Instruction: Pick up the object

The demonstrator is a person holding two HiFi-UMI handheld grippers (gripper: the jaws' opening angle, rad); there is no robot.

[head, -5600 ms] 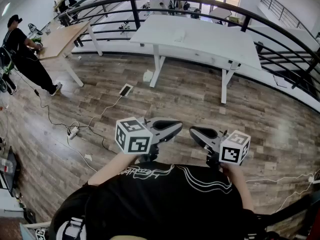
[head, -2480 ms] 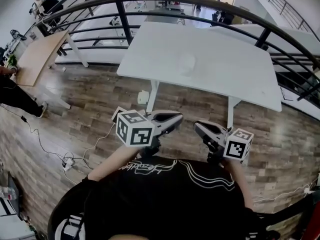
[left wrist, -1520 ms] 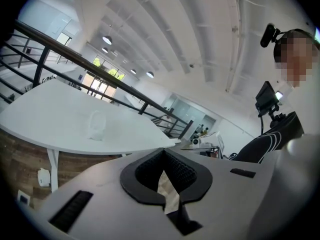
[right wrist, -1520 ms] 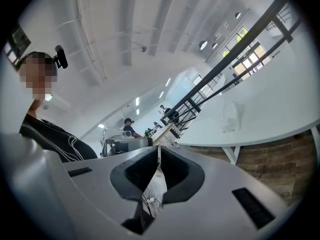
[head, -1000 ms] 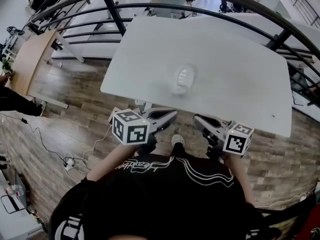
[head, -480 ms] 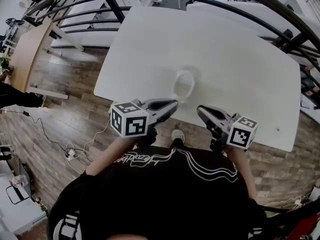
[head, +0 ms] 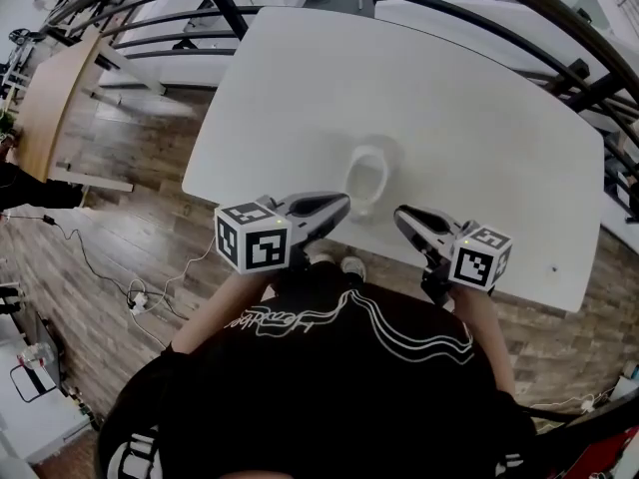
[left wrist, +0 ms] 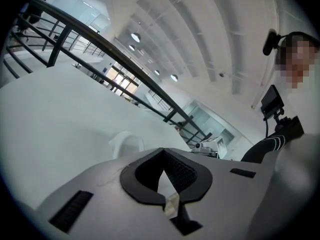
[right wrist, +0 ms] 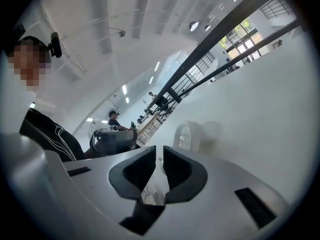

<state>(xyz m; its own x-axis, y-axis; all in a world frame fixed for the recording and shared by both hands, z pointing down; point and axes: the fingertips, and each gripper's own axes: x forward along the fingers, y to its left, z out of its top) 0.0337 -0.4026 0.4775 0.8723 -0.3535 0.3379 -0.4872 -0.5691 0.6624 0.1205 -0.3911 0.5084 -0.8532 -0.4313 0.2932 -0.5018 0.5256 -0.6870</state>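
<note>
A small white object (head: 369, 180) with an oval opening stands on the white table (head: 479, 108), close to its near edge. It also shows pale and blurred in the left gripper view (left wrist: 125, 145) and in the right gripper view (right wrist: 186, 135). My left gripper (head: 344, 204) hovers at the table's near edge, just left of and short of the object, its jaws shut and empty (left wrist: 161, 152). My right gripper (head: 399, 216) hangs just right of the object, also short of it, jaws shut with nothing between them (right wrist: 159, 149).
A black railing (head: 222, 0) curves round the far side of the table. Wood floor with a power strip and cables (head: 135, 289) lies to the left. A wooden table (head: 50, 98) stands at the far left, with a person (head: 25, 186) beside it.
The view has closed in on the white table. Both grippers have come forward and down from over the floor to its near edge, and the white object now sits just beyond their tips.
</note>
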